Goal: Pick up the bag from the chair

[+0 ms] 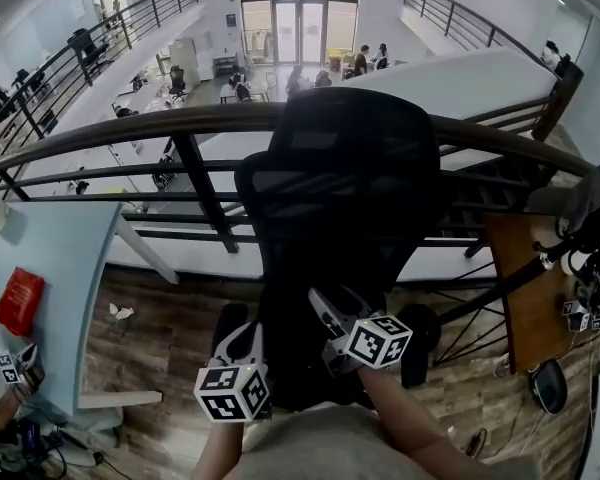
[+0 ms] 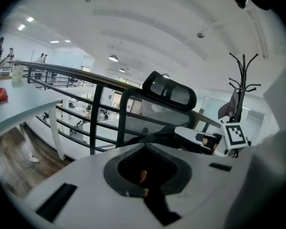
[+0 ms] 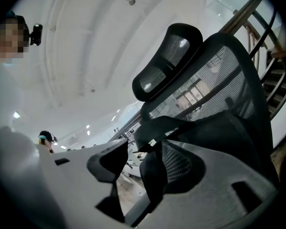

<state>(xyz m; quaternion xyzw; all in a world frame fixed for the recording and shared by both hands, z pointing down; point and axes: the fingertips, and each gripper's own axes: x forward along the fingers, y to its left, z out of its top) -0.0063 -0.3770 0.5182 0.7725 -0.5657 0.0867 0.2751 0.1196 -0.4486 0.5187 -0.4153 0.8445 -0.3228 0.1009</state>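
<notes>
A black mesh office chair (image 1: 340,188) stands facing a railing, its headrest (image 3: 171,56) high in the right gripper view. My right gripper (image 1: 320,310) reaches over the seat. A black strap of the bag (image 3: 152,175), with a small white tag, runs between its jaws, which are shut on it. In the head view the bag is black on the black seat and I cannot make it out. My left gripper (image 1: 244,336) hangs at the seat's left edge with its jaws together and nothing between them. From the left gripper (image 2: 145,144) view the right gripper (image 2: 205,140) shows beside the chair (image 2: 171,92).
A dark curved railing (image 1: 130,128) runs behind the chair over an open atrium. A pale blue table (image 1: 50,258) with a red packet (image 1: 20,301) stands at the left. A wooden desk (image 1: 525,298) with cables is at the right, and a coat stand (image 2: 240,80) rises beyond.
</notes>
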